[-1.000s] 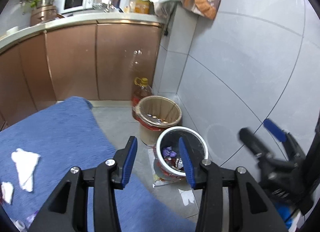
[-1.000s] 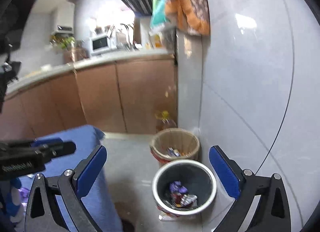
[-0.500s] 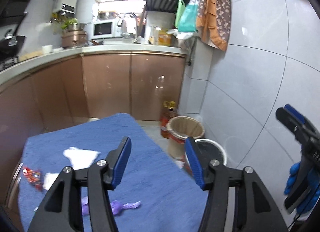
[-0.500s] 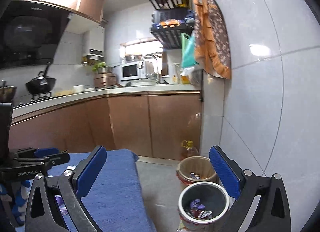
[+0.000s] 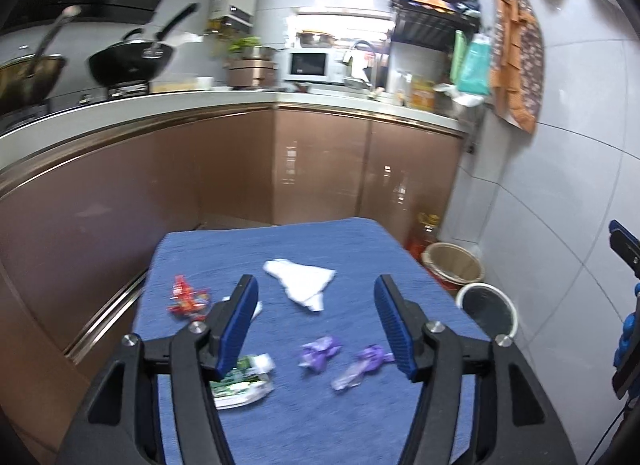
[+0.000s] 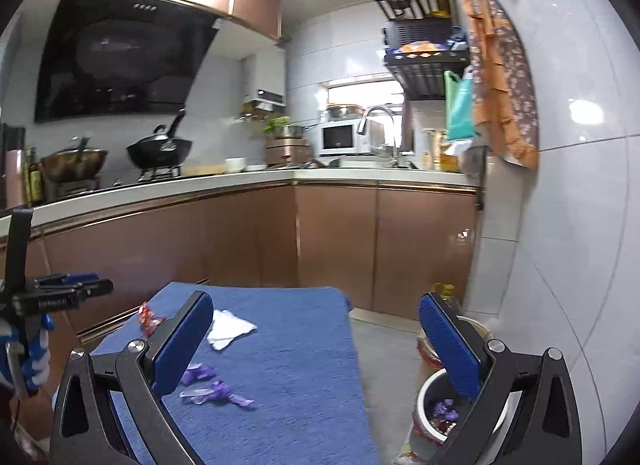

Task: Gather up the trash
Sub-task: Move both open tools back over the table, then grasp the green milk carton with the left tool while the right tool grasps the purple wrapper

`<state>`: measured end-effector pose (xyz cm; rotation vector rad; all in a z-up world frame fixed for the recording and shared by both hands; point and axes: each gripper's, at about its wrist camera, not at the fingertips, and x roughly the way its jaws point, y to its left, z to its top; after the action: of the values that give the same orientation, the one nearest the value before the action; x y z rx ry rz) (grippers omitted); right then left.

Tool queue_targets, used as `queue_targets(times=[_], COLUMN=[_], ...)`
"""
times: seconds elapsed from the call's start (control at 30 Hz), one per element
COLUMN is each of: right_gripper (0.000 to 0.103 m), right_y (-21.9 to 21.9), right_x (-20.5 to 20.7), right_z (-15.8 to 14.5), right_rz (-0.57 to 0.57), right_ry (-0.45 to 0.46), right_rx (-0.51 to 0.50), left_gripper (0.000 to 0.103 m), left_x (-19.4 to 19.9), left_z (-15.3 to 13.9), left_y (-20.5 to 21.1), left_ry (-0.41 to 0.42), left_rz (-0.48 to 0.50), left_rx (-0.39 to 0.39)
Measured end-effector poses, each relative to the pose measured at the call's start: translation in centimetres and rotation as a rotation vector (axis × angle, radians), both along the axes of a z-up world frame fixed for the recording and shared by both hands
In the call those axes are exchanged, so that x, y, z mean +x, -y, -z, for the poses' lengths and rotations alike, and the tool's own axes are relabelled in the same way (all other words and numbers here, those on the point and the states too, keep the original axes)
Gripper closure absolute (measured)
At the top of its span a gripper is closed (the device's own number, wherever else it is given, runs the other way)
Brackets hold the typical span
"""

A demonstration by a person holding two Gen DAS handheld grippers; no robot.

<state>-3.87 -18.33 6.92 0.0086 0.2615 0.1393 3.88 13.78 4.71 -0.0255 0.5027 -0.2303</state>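
Left gripper (image 5: 316,325): its fingers (image 5: 240,317) are standing wide apart with nothing between them; the jaws have just been opening further.
Right gripper (image 6: 316,349): its fingers (image 6: 448,341) are also spread wide and carrying nothing, and it is pointing more toward the bins than at the litter.
Trash: it is lying scattered on the blue-covered counter (image 5: 360,241): a white tissue (image 5: 302,279), a red wrapper (image 5: 186,297), a green-and-white packet (image 5: 240,383) and two purple wrappers (image 5: 320,351) (image 5: 366,363).
Key relation: the purple wrappers are lying just below and ahead of the left gripper's open span, between its fingers as the left wrist view is showing it, while the tissue is sitting farther on.
Long axis: the right-hand purple wrapper is stretching diagonally, down-left to up-right; blur is hiding finer detail.
Nearer hand: judging by both views, the left.
Bins: a white-rimmed bin (image 5: 490,305) and a tan bin (image 5: 454,265) are standing on the floor beside the counter's right edge, the first already holding wrappers.
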Motion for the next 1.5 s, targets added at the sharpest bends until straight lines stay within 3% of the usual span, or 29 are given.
queue_targets(times=[0.2, 0.57, 0.83, 1.17, 1.5], right_gripper=[0.000, 0.000, 0.000, 0.000, 0.000], right_y=[-1.3, -5.7, -9.6, -12.4, -13.5], right_x=[1.2, 5.6, 9.5, 12.8, 16.1], right_z=[1.3, 6.4, 11.5, 15.5, 18.7], right_rz=[-0.060, -0.152, -0.227, -0.288, -0.329], right_ry=[-0.051, -0.230, -0.409, -0.536, -0.623], right_rx=[0.005, -0.001, -0.018, -0.034, -0.033], left_gripper=[0.040, 0.039, 0.037, 0.037, 0.038], left_x=[-1.1, -0.7, 0.9, 3.6, 6.7], left_z=[1.6, 9.2, 14.2, 18.1, 20.6], left_y=[-3.9, -8.4, -6.6, -4.1, -4.2], left_ry=[-0.006, -0.122, -0.189, -0.210, -0.270], left_rz=[-0.036, 0.027, 0.189, 0.303, 0.325], left_rx=[0.059, 0.121, 0.307, 0.528, 0.578])
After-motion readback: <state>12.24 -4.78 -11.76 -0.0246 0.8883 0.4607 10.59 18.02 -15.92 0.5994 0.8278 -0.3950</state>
